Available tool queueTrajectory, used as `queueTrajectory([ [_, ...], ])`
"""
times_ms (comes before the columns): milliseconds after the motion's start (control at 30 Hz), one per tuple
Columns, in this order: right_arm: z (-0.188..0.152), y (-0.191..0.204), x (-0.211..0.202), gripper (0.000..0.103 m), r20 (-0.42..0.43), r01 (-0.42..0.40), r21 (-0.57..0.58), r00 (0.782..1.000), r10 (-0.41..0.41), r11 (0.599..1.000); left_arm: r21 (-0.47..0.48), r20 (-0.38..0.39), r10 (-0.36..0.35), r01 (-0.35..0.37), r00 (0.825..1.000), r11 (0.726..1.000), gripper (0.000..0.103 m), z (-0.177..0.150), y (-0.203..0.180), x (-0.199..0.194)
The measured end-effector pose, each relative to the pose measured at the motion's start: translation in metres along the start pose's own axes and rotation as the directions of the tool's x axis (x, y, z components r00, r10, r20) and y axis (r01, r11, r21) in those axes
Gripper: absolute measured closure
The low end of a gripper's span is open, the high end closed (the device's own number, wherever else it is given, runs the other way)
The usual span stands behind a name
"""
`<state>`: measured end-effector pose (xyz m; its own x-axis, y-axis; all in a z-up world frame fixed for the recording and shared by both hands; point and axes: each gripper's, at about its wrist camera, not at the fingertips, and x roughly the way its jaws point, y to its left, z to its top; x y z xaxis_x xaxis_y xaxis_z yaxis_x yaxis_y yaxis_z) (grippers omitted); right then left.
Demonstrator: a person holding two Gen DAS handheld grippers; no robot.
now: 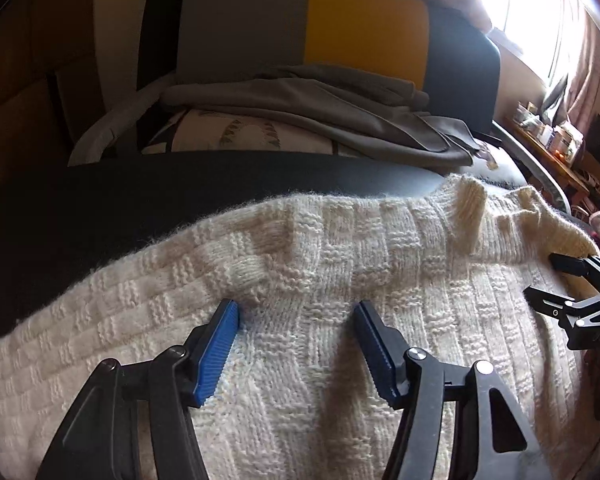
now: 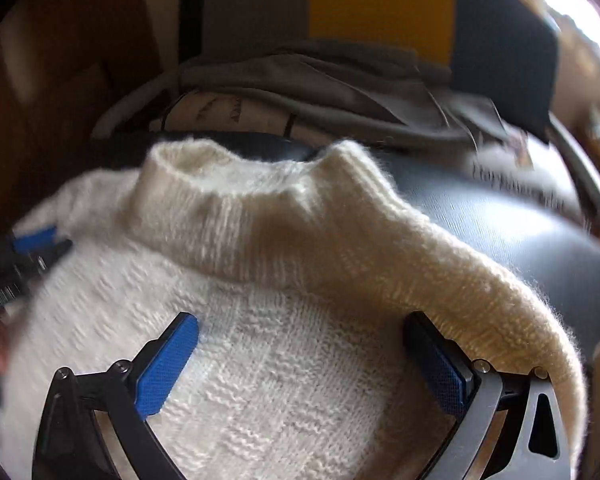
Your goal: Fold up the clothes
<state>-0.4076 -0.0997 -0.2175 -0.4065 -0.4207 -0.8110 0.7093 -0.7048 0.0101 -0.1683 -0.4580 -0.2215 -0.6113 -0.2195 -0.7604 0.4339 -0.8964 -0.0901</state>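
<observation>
Dark padded seat (image 1: 100, 200) carries cream chunky-knit sweater (image 1: 300, 280) spread for folding | left tool (image 1: 296, 322), right tool (image 2: 300, 336) both gaping above it, gripping nothing

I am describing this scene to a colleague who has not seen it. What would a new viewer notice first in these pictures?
First, the cream knitted sweater that fills the foreground on a dark seat, its ribbed collar standing up in the right wrist view. Next, the blue-padded left gripper and right gripper, both open just above the knit. Behind lie a pile of grey clothes and a grey, yellow and dark blue backrest.
</observation>
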Motion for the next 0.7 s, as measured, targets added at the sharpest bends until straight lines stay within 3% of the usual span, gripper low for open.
queueTrajectory([
  [200,0.025,-0.004,0.018,0.000,0.023,-0.020,-0.004,1.000,0.020,1.000,-0.009,-0.008,0.017,-0.017,1.000,1.000,0.039,0.010,0.003,0.005],
  [233,0.027,-0.002,0.018,0.000,0.013,-0.016,-0.012,1.000,0.016,1.000,-0.018,-0.016,0.010,-0.010,1.000,1.000,0.043,0.010,0.004,0.001],
  [267,0.029,-0.001,0.017,0.000,0.004,-0.012,-0.020,1.000,0.012,1.000,-0.032,-0.027,0.002,-0.003,1.000,0.999,0.049,0.009,0.007,-0.006],
  [367,0.024,0.005,0.005,0.000,-0.056,-0.011,-0.050,0.998,0.008,0.999,-0.130,0.008,-0.074,0.075,0.997,0.989,0.050,-0.007,0.026,-0.047],
  [533,-0.027,0.008,-0.079,0.000,-0.014,-0.150,-0.020,0.989,0.150,0.988,-0.237,0.045,-0.156,0.162,0.987,0.958,0.049,-0.069,0.061,-0.129],
  [700,-0.124,-0.003,-0.159,0.000,-0.031,-0.297,0.127,0.952,0.303,0.946,-0.310,0.021,-0.187,0.185,0.982,0.933,0.047,-0.148,0.084,-0.190],
])
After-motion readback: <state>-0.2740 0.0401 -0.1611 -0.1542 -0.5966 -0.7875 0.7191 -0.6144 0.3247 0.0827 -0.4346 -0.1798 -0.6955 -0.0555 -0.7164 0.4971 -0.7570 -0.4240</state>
